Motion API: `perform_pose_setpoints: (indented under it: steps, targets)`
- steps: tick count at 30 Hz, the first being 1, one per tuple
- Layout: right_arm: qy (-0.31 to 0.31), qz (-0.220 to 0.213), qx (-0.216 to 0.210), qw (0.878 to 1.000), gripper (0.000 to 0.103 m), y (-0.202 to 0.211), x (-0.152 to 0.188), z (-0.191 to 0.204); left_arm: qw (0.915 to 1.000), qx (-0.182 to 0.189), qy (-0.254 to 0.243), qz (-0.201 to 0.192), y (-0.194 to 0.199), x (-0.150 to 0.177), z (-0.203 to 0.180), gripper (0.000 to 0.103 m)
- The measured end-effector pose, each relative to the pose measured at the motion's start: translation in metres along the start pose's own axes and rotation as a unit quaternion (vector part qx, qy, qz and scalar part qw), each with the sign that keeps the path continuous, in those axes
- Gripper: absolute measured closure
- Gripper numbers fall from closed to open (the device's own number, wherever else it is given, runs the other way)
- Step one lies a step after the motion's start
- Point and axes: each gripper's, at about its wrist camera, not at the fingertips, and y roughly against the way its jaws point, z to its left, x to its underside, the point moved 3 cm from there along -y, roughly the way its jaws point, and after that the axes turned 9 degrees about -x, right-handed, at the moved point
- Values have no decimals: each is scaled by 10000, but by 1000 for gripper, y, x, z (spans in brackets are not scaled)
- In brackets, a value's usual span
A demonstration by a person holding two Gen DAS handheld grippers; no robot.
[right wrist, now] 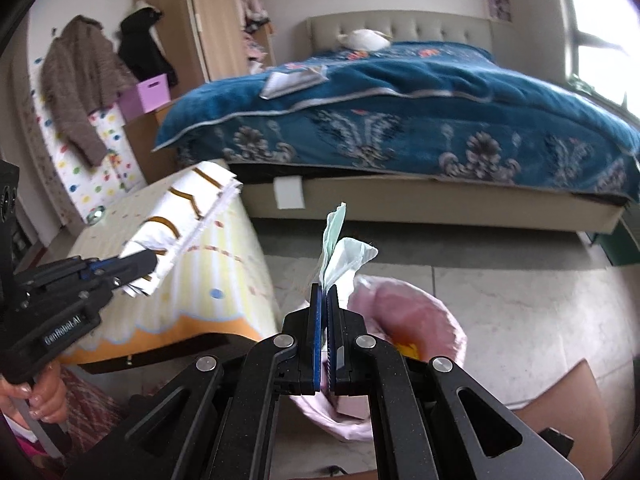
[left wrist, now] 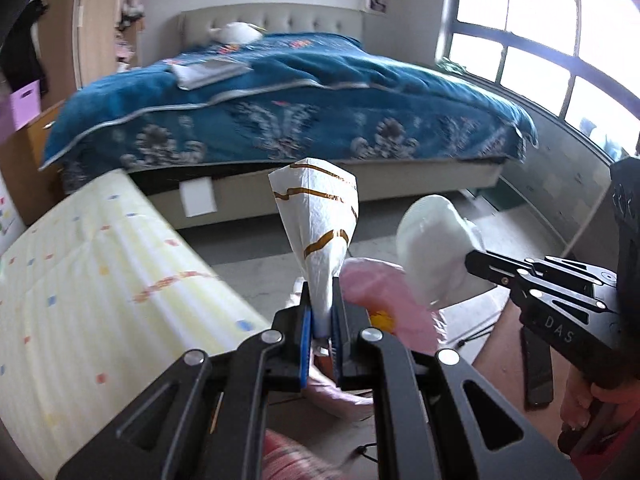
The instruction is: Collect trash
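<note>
Both my wrist cams sit low, right behind the fingers, facing the bed [left wrist: 288, 92] across the room. My left cam looks over my left gripper [left wrist: 323, 320], with the yellow-covered table [left wrist: 92, 280] close on its left and my right gripper [left wrist: 476, 260] entering at its right edge. My right cam looks over my right gripper [right wrist: 324, 312], with my left gripper [right wrist: 144, 262] at its left. Shared: bed, table, pink-lined bin [right wrist: 412, 304], floor.

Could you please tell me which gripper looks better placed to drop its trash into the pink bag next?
Probably the right gripper: its tissue appears directly over the pink bag opening. The left gripper holds its wrapper beside the bag's edge.
</note>
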Motion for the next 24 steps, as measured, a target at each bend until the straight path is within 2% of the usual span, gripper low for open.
perform_pose_setpoints:
  steps: [13,14,15,18,19,21,24]
  targets:
    - [-382,351,227,9984,101,-33,12,-59,9975,466,-62,521,-59,-8,-30,93]
    - [-392,369,232,9983,100,-36,12,-59,9972,496,-60,565,-61,-8,-31,87]
    - [-408,398,235,9981,97,-39,13,-60,9969,516,-61,593,-63,-7,-31,75]
    - [-486,471,309,9972,95,-44,15,-65,9972,470,-58,571,-62,-6,-30,55]
    - [-501,444,322,9972,91,-42,16,-65,9974,432,-65,565,-61,-5,-28,54]
    - [-518,422,352,9971,77,-41,16,-63,9978,353,-58,554,-57,-4,-24,51]
    - [-570,298,406,9971,76,-26,18,-62,9988,187,-35,456,-46,-3,-14,48]
